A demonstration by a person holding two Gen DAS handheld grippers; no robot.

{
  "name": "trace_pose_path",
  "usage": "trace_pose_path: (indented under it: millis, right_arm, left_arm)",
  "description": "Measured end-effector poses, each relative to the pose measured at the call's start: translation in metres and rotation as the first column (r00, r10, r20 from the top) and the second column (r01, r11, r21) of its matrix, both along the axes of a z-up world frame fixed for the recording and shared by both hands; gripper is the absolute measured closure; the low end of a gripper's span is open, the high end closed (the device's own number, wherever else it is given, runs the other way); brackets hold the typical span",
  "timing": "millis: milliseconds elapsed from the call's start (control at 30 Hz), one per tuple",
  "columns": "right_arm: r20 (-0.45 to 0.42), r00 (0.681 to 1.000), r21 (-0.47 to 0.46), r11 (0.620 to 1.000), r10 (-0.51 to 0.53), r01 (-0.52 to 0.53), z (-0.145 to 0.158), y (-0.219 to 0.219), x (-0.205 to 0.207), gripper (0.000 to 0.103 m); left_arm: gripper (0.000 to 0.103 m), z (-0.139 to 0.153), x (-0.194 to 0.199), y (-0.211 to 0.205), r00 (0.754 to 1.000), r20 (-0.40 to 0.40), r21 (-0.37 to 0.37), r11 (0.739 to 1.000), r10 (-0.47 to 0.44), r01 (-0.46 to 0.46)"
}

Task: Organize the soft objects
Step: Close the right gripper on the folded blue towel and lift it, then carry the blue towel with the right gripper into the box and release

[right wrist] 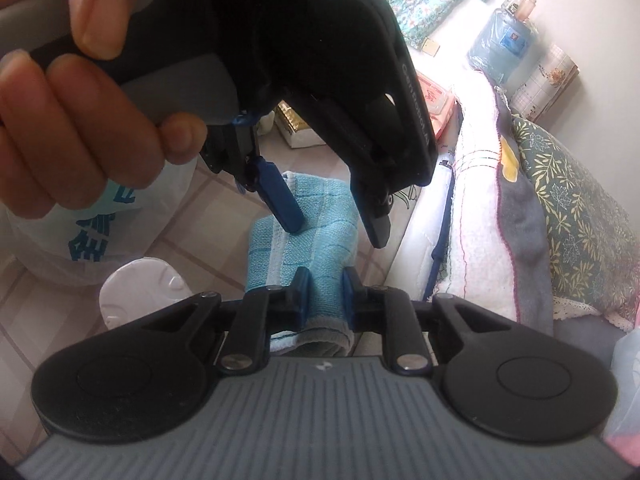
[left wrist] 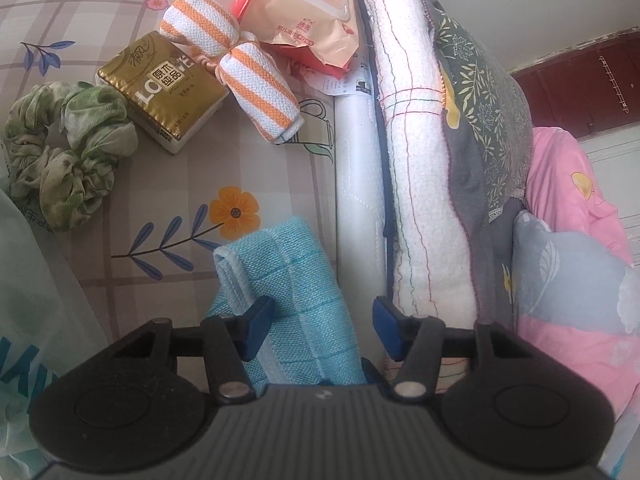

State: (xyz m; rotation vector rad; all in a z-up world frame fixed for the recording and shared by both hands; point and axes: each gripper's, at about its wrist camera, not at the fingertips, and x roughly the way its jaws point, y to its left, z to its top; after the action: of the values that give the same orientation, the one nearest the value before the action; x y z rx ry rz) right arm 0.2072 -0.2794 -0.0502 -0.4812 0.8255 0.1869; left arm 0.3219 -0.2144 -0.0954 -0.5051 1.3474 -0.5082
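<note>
A folded blue waffle cloth [left wrist: 296,280] lies on the plaid flowered sheet [left wrist: 160,208], beside a white folded blanket [left wrist: 416,160]. My left gripper [left wrist: 323,326] stands open over the cloth, one blue pad [left wrist: 258,326] against its fold, the other pad apart at the blanket's edge. In the right wrist view my right gripper [right wrist: 325,300] is shut on the near end of the blue cloth [right wrist: 320,208]. The left gripper [right wrist: 334,224], held by a hand [right wrist: 80,120], hangs open just above the cloth's far part.
On the sheet beyond lie a green scrunchie [left wrist: 68,148], a gold tissue pack [left wrist: 160,84], an orange-striped rolled towel [left wrist: 236,64] and a wet wipes pack [left wrist: 304,12]. A leaf-print pillow [left wrist: 480,112] and pink quilt [left wrist: 572,240] stack at right. A plastic bag [left wrist: 36,280] sits left.
</note>
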Motion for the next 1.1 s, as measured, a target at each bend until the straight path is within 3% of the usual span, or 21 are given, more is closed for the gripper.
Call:
trace_pose_path:
  millis: [267, 333, 433, 600, 733, 800, 833, 900, 1100]
  right_arm:
    - [-0.029, 0.998, 0.101, 0.993, -0.053, 0.056, -0.001, -0.013, 0.003, 0.083]
    - [-0.060, 0.994, 0.148, 0.984, -0.087, 0.095, -0.001, -0.021, 0.009, 0.077]
    - [-0.104, 0.988, 0.229, 0.964, -0.114, 0.136, -0.001, -0.032, 0.017, 0.058]
    - [-0.231, 0.963, 0.338, 0.916, -0.139, 0.213, -0.017, -0.044, 0.039, 0.055]
    - [-0.305, 0.940, 0.395, 0.878, -0.152, 0.270, -0.033, -0.049, 0.048, 0.061]
    - [-0.300, 0.940, 0.399, 0.874, -0.160, 0.276, -0.031, -0.047, 0.045, 0.078]
    - [-0.294, 0.941, 0.397, 0.875, -0.166, 0.278, -0.028, -0.045, 0.043, 0.080]
    - [-0.254, 0.951, 0.376, 0.888, -0.177, 0.265, -0.018, -0.039, 0.034, 0.087]
    - [-0.122, 0.974, 0.327, 0.919, -0.191, 0.221, 0.025, -0.017, 0.009, 0.088]
  left_arm:
    - [0.080, -0.008, 0.001, -0.002, 0.999, 0.004, 0.044, 0.998, -0.033, 0.033]
    - [0.082, -0.011, 0.002, -0.002, 1.000, 0.002, 0.043, 0.999, -0.031, 0.031]
    - [0.083, -0.011, 0.003, 0.000, 1.000, 0.004, 0.037, 0.999, -0.023, 0.022]
    - [0.084, -0.012, 0.002, 0.004, 1.000, 0.001, 0.022, 1.000, -0.013, 0.013]
    - [0.085, -0.010, 0.001, 0.007, 1.000, 0.000, 0.011, 1.000, -0.017, 0.017]
    - [0.086, -0.006, -0.001, 0.009, 1.000, 0.007, 0.002, 1.000, -0.016, 0.016]
    - [0.086, -0.003, -0.003, 0.011, 1.000, 0.010, -0.007, 1.000, -0.016, 0.016]
    - [0.086, 0.006, -0.006, 0.015, 1.000, 0.022, -0.028, 1.000, -0.012, 0.012]
    - [0.086, 0.050, -0.033, 0.039, 0.994, 0.112, -0.102, 0.995, 0.000, 0.012]
